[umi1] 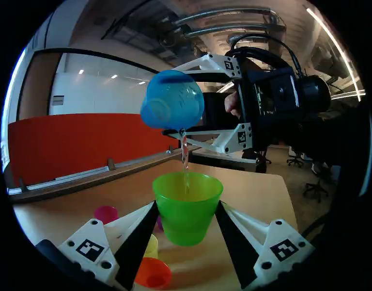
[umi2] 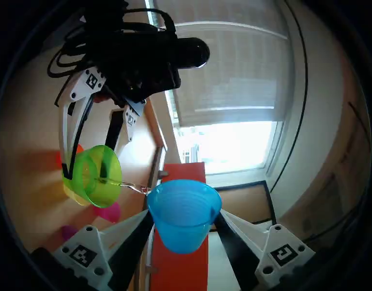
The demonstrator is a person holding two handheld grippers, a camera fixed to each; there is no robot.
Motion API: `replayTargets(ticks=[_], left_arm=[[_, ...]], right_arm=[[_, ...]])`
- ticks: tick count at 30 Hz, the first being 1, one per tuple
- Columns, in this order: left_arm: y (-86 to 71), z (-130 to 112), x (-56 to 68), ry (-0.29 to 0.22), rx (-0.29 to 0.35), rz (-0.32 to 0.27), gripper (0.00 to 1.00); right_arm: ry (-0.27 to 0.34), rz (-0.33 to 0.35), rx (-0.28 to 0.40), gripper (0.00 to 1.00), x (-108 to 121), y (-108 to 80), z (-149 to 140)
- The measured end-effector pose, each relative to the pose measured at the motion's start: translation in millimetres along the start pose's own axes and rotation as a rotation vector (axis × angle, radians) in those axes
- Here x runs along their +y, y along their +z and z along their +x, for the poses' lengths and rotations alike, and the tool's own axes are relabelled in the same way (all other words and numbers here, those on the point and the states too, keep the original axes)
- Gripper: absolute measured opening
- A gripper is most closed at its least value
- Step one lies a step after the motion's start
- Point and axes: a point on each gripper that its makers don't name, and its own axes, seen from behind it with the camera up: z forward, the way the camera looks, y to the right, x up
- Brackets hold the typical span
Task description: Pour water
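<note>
- Pinching a green cup (umi1: pixel 187 213) in the left gripper (umi1: pixel 186 206), with one finger pressed on each side.
- Holding the green cup upright over the wooden table (umi1: pixel 254 194), mouth facing up.
- Pinching a blue cup (umi1: pixel 172 105) in the right gripper (umi1: pixel 172 103), again with one finger pressed on each side.
- Keeping the blue cup higher than the green cup and tipped far over toward it.
- Pouring a thin line of water (umi1: pixel 185 150) from the blue cup's lip down into the green cup.
- Gripping the right gripper from behind with a hand (umi1: pixel 230 103).
- Resting on the table near the green cup: a pink cup (umi1: pixel 105 213), a yellow cup (umi1: pixel 152 246) partly hidden by a finger, and an orange cup (umi1: pixel 154 274).
- Standing behind the table: a long red wall (umi1: pixel 79 140).
- In the right gripper view, showing the blue cup close up between the fingers, the green cup off to the left, and the water reaching across to its rim.
</note>
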Motion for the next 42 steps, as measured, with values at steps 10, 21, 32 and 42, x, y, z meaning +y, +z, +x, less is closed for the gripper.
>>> replayTargets(ticks=[10, 21, 32, 42], left_arm=[[0.2, 1.4, 0.6, 0.000, 0.005, 0.002, 0.81], [0.4, 1.9, 1.2, 0.003, 0.008, 0.001, 0.81], [1.0, 0.2, 0.4, 0.003, 0.011, 0.002, 0.81], [0.6, 2.3, -2.5, 0.003, 0.016, 0.007, 0.81]], right_arm=[[-0.039, -0.006, -0.002, 0.88, 1.5, 1.5, -0.6], [-0.089, -0.004, -0.007, 0.88, 0.7, 1.2, 0.4], [-0.117, -0.013, -0.007, 0.88, 1.0, 0.2, 4.9], [-0.152, -0.016, -0.007, 0.88, 0.7, -0.6, 9.2]])
